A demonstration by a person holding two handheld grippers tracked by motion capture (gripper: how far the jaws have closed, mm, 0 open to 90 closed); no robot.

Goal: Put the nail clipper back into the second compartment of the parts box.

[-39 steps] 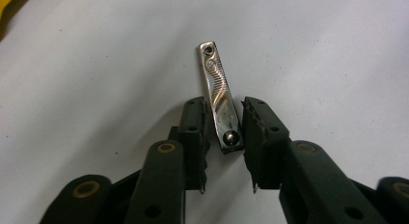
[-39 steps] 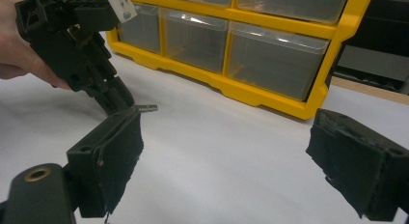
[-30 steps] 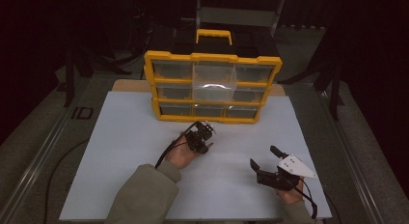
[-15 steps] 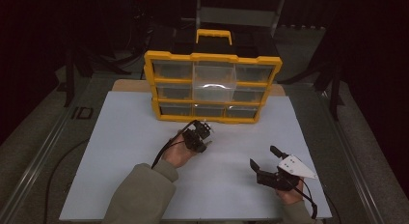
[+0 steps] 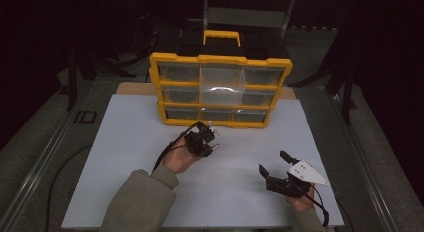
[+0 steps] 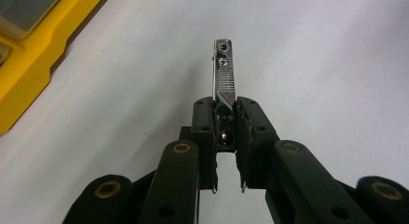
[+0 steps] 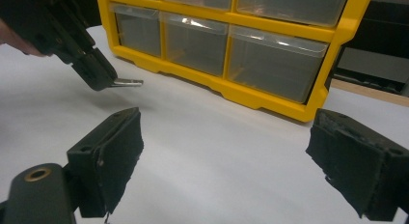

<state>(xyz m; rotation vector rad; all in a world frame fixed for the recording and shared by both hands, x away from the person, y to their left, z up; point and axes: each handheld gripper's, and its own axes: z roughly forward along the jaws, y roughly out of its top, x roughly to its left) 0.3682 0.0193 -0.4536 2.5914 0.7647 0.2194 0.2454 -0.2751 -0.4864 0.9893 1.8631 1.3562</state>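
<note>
A shiny metal nail clipper [image 6: 223, 79] juts out from between the jaws of my left gripper [image 6: 225, 113], which is shut on it and holds it above the white table. From above, the left gripper [image 5: 214, 140] hangs just in front of the yellow drawer organizer [image 5: 220, 89], with the clipper [image 5: 216, 146] at its tip. The right gripper view catches that clipper [image 7: 126, 82] sticking out of the left jaws at upper left. My right gripper [image 5: 272, 163] rests near the table's front right, its jaws wide apart and bare; the same open right gripper [image 7: 226, 159] faces the organizer [image 7: 231, 35].
The organizer stands at the back of the white table sheet [image 5: 125, 142], with clear plastic drawers and a yellow handle [image 5: 221, 37] on top. One middle drawer [image 5: 222, 84] is pulled out a little. Dark floor and metal rails lie beyond the table's edges.
My left gripper has risen a little with the clipper and drifted slightly toward the organizer. The right gripper has stayed where it was.
</note>
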